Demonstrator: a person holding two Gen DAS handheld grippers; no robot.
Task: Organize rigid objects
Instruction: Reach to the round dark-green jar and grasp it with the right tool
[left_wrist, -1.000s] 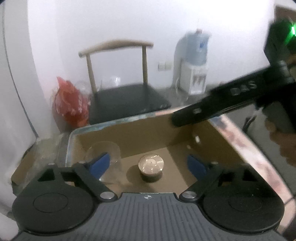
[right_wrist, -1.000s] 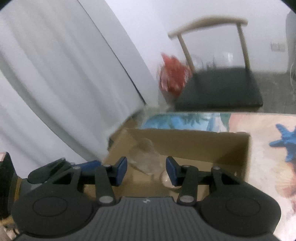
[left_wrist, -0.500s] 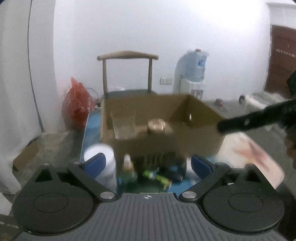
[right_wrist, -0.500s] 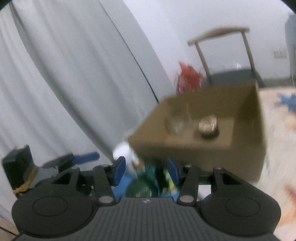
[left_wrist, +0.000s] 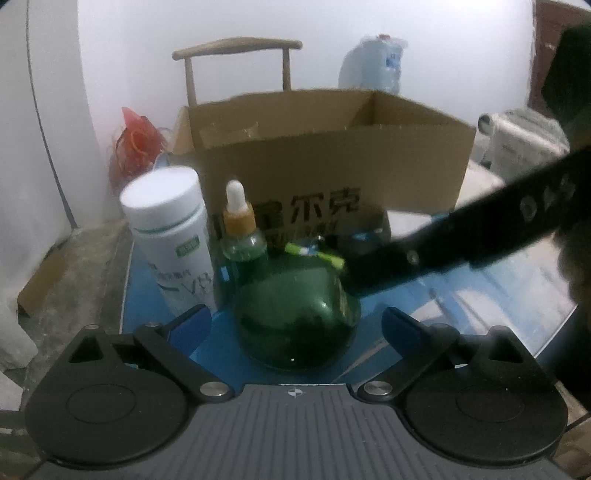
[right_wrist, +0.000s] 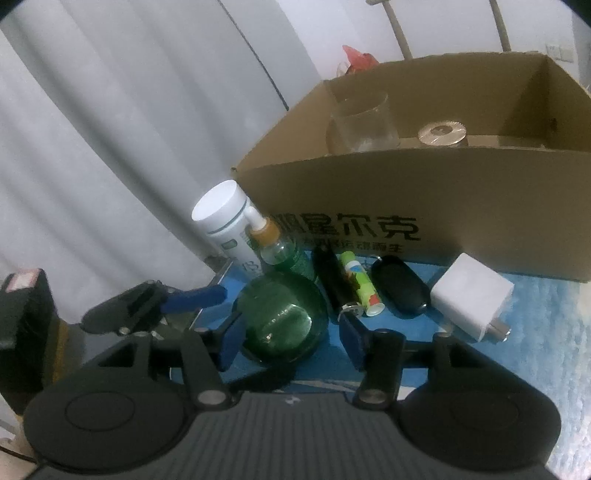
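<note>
A dark green glass bowl (left_wrist: 295, 314) sits on the blue mat in front of the cardboard box (left_wrist: 332, 155). My left gripper (left_wrist: 297, 325) is open wide, its blue fingers on either side of the bowl without touching it. From the other side, my right gripper (right_wrist: 291, 341) also straddles the bowl (right_wrist: 282, 319). Its jaws are opening, and a gap shows at the right pad. The right gripper's finger (left_wrist: 461, 240) crosses the left wrist view just above the bowl. A clear glass (right_wrist: 364, 123) and a gold-lidded jar (right_wrist: 441, 134) stand inside the box (right_wrist: 424, 192).
A white bottle (right_wrist: 221, 218) and a dropper bottle (right_wrist: 273, 243) stand left of the bowl, against the box. To its right lie a black tube (right_wrist: 334, 282), a green-yellow stick (right_wrist: 360, 288), a black oval fob (right_wrist: 400, 291) and a white charger (right_wrist: 471, 301). A curtain hangs at left.
Both grippers have drawn back from above the box and sunk to the mat in front of it. The green bowl now lies between both pairs of fingers. The right jaws have widened.
</note>
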